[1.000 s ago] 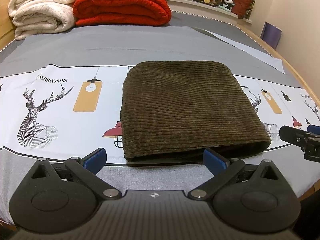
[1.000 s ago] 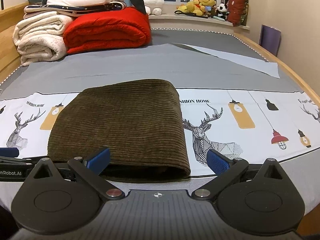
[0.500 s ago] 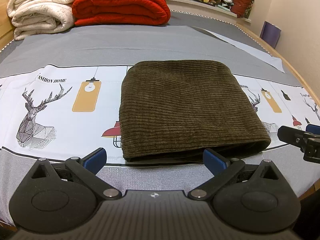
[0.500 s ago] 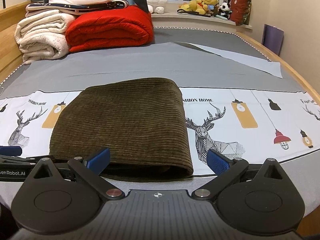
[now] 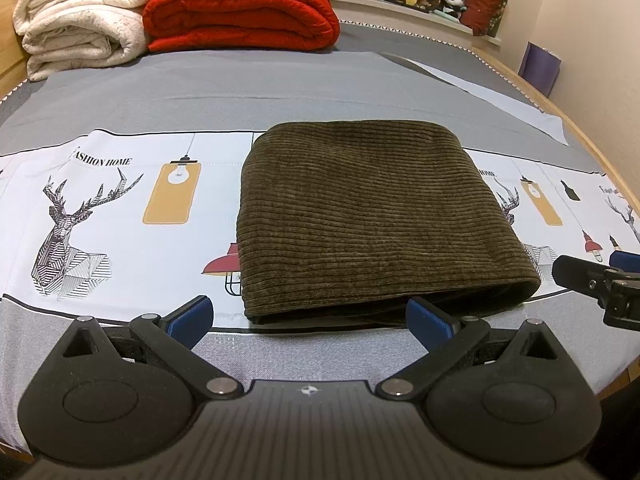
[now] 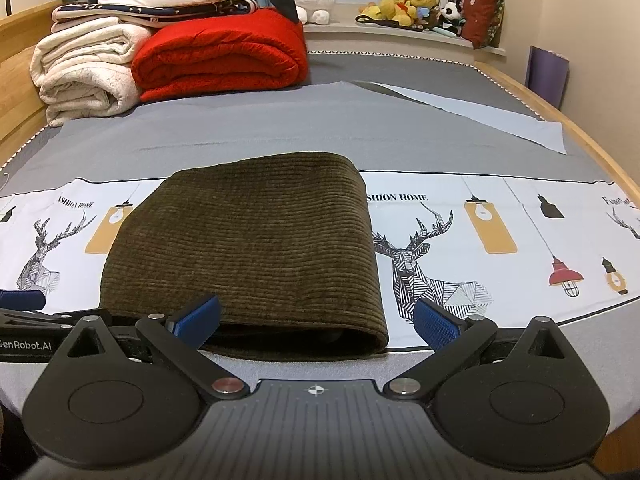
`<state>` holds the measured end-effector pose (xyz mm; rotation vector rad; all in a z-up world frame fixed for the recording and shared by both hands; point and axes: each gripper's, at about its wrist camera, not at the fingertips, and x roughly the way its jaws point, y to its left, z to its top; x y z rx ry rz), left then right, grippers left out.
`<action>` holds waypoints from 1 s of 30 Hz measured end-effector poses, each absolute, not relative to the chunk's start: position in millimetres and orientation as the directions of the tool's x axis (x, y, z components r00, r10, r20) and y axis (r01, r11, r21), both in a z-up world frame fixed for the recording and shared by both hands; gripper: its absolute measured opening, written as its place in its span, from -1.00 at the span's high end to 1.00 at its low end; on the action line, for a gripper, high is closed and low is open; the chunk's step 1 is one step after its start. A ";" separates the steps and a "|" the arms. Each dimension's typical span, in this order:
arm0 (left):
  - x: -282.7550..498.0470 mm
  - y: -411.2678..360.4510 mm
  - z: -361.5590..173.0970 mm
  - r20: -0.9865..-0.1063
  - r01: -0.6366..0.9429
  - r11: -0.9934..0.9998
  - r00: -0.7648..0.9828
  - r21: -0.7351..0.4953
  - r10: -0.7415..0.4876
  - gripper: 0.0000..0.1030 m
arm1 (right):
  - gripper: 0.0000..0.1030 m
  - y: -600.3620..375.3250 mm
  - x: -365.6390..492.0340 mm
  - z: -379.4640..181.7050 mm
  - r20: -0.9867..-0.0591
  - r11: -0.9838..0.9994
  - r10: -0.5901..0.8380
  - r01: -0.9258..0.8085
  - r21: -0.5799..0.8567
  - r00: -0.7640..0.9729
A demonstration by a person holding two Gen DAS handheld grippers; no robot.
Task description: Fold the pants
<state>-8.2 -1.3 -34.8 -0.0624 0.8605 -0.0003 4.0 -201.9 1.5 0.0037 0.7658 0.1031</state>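
- On a bed (image 6: pixel 256 128) spread with a deer-and-lantern printed sheet (image 5: pixel 120 216), the olive corduroy pants (image 5: pixel 372 216) lie folded into a compact rectangle, its open layered edge at the near side and its rounded fold at the far side.
- Left gripper (image 5: pixel 308 316) hovers just short of that near edge with its blue pads (image 5: pixel 190 316) spread wide apart and nothing between them.
- Right gripper (image 6: pixel 316 320) sits likewise at the bundle's near right corner, its pads (image 6: pixel 434 324) apart and empty (its left pad overlaps the cloth in view, though contact cannot be confirmed).
- Judging by the squared-off stack, the folding looks essentially finished; what is left appears to be a check and a clean pull-away.
- Doing this well means drawing both tools straight back toward the near side, kept low and level, so neither pad catches the loose bottom layers showing at the near edge.
- If a final tidy is wanted, a light press on the top surface would be safer than another pinch.
- Folded red (image 6: pixel 220 60) and white blankets (image 6: pixel 84 72) stand well apart at the far left.
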 end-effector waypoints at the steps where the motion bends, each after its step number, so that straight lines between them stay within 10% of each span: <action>1: -8.3 -1.6 -35.0 -0.758 -0.024 0.998 0.651 -0.053 -0.025 -0.99 | -0.98 -202.3 3.8 1.3 -0.692 0.995 0.096 -0.092 0.042 0.716; 30: -10.2 0.4 -34.6 -0.750 0.004 0.998 0.659 -0.058 -0.046 -0.99 | -0.98 -202.3 5.1 -2.4 -0.706 0.994 0.101 -0.098 0.045 0.701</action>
